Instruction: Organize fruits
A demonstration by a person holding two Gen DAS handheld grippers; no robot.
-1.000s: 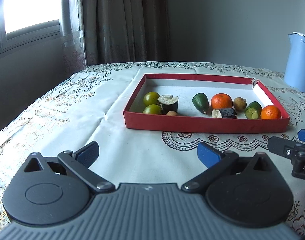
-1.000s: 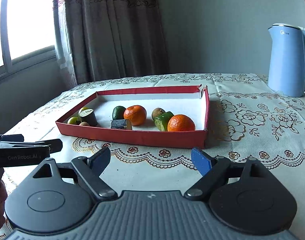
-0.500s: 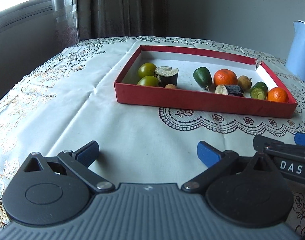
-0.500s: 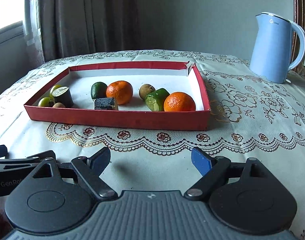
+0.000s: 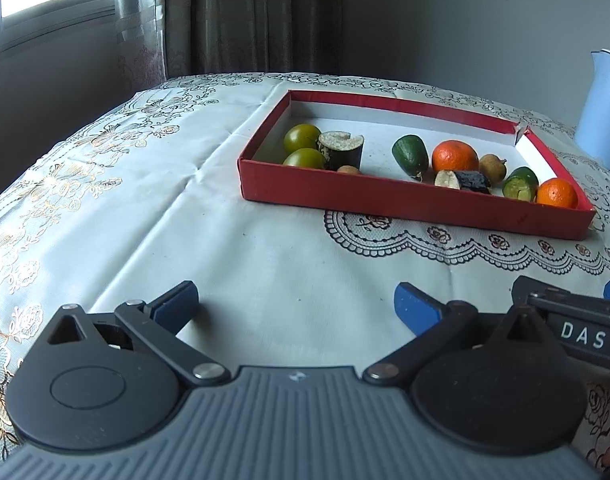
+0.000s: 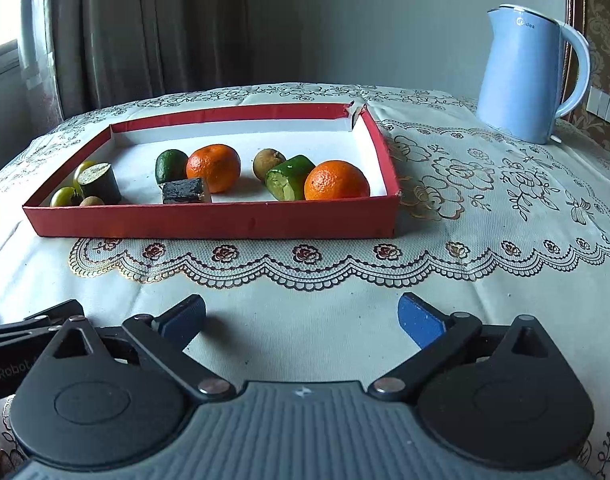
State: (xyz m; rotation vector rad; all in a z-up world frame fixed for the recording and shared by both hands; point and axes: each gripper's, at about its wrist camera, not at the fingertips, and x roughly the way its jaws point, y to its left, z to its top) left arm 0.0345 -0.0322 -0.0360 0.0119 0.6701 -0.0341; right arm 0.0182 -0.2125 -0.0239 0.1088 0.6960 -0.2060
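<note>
A shallow red tray (image 6: 209,220) with a white floor lies on the tablecloth and holds the fruit: two oranges (image 6: 214,167) (image 6: 337,181), a whole green fruit (image 6: 170,165), a cut green piece (image 6: 290,177), two yellow-green round fruits (image 5: 302,137), dark cut chunks (image 6: 187,191) (image 5: 341,148) and small brown fruits (image 6: 268,163). My right gripper (image 6: 301,319) hovers over the cloth in front of the tray, its jaws opening, with nothing between them. My left gripper (image 5: 295,303) is open and empty, also short of the tray (image 5: 409,204), to the left of the right one.
A light blue electric kettle (image 6: 521,76) stands at the back right of the table. Curtains and a window are behind on the left. The cloth falls away at the left table edge (image 5: 33,184). The right gripper's body (image 5: 577,320) lies close beside my left one.
Both views have tipped down and drawn nearer the tray. The right gripper's jaws stand wider apart than before. No fruit has moved.
</note>
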